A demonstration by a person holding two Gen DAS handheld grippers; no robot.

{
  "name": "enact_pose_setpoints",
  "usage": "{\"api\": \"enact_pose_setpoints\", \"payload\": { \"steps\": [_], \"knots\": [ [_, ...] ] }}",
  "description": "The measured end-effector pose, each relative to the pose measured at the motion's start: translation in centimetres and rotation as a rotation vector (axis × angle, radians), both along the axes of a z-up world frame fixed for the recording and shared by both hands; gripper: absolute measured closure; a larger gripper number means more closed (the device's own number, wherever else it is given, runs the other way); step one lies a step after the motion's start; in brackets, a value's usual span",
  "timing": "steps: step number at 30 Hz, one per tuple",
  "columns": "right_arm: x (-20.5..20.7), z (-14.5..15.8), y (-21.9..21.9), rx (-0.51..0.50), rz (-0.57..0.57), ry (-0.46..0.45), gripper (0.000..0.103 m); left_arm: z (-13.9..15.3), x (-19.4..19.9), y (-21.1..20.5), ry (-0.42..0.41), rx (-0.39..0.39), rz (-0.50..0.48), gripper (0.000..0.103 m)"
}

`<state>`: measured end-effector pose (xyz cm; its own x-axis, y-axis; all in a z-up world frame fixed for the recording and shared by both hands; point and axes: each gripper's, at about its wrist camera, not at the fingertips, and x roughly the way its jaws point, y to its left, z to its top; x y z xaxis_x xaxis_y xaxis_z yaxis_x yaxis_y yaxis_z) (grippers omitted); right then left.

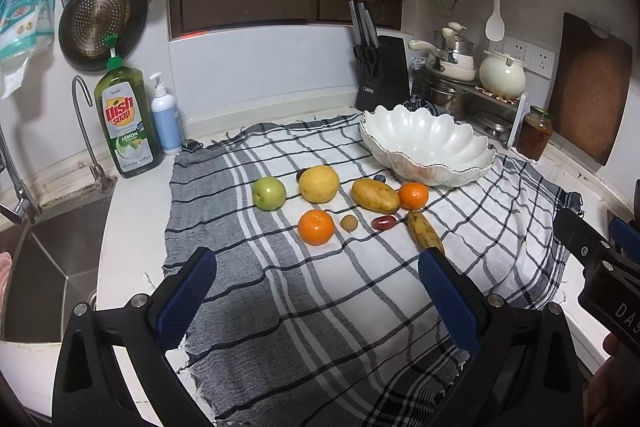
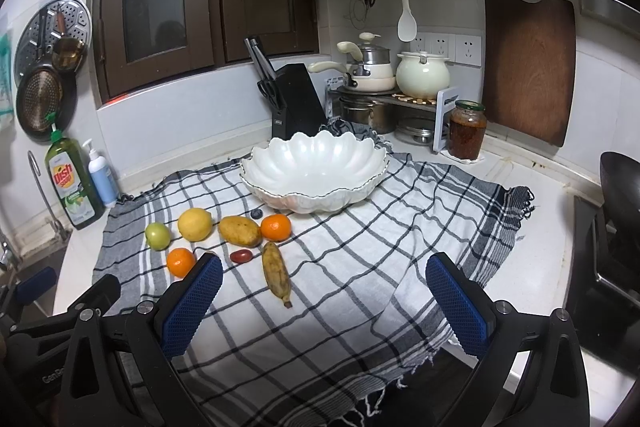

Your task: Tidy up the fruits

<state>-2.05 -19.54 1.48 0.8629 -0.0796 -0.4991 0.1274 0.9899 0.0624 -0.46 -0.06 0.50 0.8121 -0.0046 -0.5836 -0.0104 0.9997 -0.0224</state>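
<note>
Fruits are lying loose on the checked cloth (image 1: pixel 320 307), at about twelve o'clock from my left claw (image 1: pixel 316 287) and eleven o'clock from my right claw (image 2: pixel 324 291). Both claws are hovering spread wide, gripping nothing, with bare cloth between their blue pads.

Going from the left: the sink (image 1: pixel 40 267) is dropping away at nine o'clock of my left claw, and the cloth's frayed edge is stopping short of it. A green bottle (image 1: pixel 128 123) is reading "Dish soap" and "LEMON"; a white pump bottle (image 1: pixel 166 119) is standing just beside it.

Next the green apple (image 1: pixel 269 193), the lemon (image 1: pixel 319 183), and an orange (image 1: pixel 316 227) nearer me. A small brown fruit (image 1: pixel 349 223) and a red one (image 1: pixel 384 223) are sitting between that orange and the banana (image 1: pixel 424 229). The mango (image 1: pixel 375 195) is touching the second orange (image 1: pixel 413 195).

Behind them, at one o'clock, the scalloped white bowl (image 1: pixel 472 163) is sitting empty on the cloth, a small dark fruit (image 2: pixel 256 213) lying just in front of it. Open cloth is stretching right of the banana in my right view.

Farther right, a knife block (image 2: pixel 296 103), a jar (image 2: pixel 466 129) and a wooden board (image 2: pixel 528 71) are standing against the wall, well apart from the fruit.
</note>
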Motion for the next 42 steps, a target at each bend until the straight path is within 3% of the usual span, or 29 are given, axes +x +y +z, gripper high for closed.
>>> {"api": "enact_pose_setpoints", "payload": {
  "steps": [42],
  "knots": [
    [-0.04,0.30,-0.29,0.001,-0.005,-0.005,0.000,-0.32,-0.17,-0.48,0.003,0.009,-0.005,0.000]
  ]
}}
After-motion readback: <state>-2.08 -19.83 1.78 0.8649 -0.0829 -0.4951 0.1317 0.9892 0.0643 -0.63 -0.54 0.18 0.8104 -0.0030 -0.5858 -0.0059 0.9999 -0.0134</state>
